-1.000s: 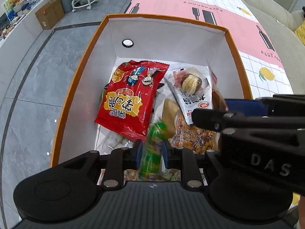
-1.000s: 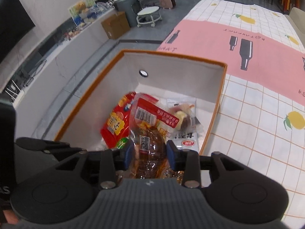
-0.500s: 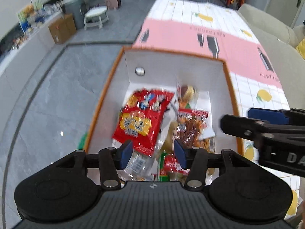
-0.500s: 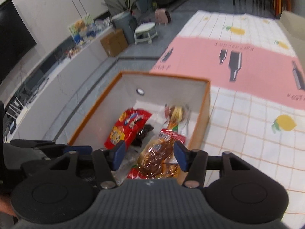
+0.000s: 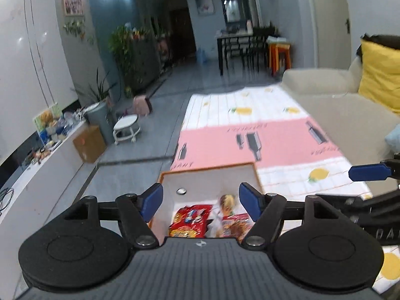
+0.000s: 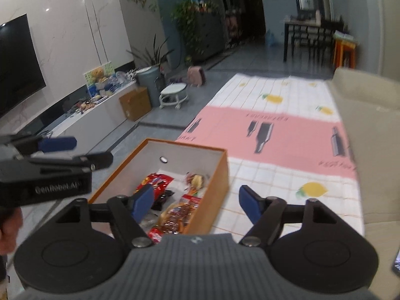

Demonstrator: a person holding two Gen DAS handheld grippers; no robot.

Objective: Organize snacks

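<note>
An orange box with a white inside (image 5: 207, 168) (image 6: 215, 200) stands on the tablecloth and holds several snacks. Among them are a red bag (image 5: 190, 221) (image 6: 155, 183), a brown snack pack (image 5: 235, 226) (image 6: 178, 216) and a bun pack (image 5: 226, 200) (image 6: 196, 181). My left gripper (image 5: 201, 201) hangs above the near end of the box, its jaws opening with nothing between them. My right gripper (image 6: 196, 202) hovers over the box's right wall, its jaws also opening and holding nothing. Each gripper shows at the edge of the other's view, as blue fingers (image 5: 367, 172) (image 6: 57, 143).
A pink and white cloth with lemons (image 6: 275, 130) covers the table beyond the box. A beige sofa (image 5: 350, 115) with a yellow cushion (image 5: 380, 72) runs along the right. Left of the table lie grey floor, a white stool (image 6: 173, 96), a cardboard box (image 6: 135, 102) and a TV cabinet (image 6: 82, 117).
Both grippers let go of the snack packs they held, which now lie in the box. Both rose and drew back from the box while their jaws spread wide.
</note>
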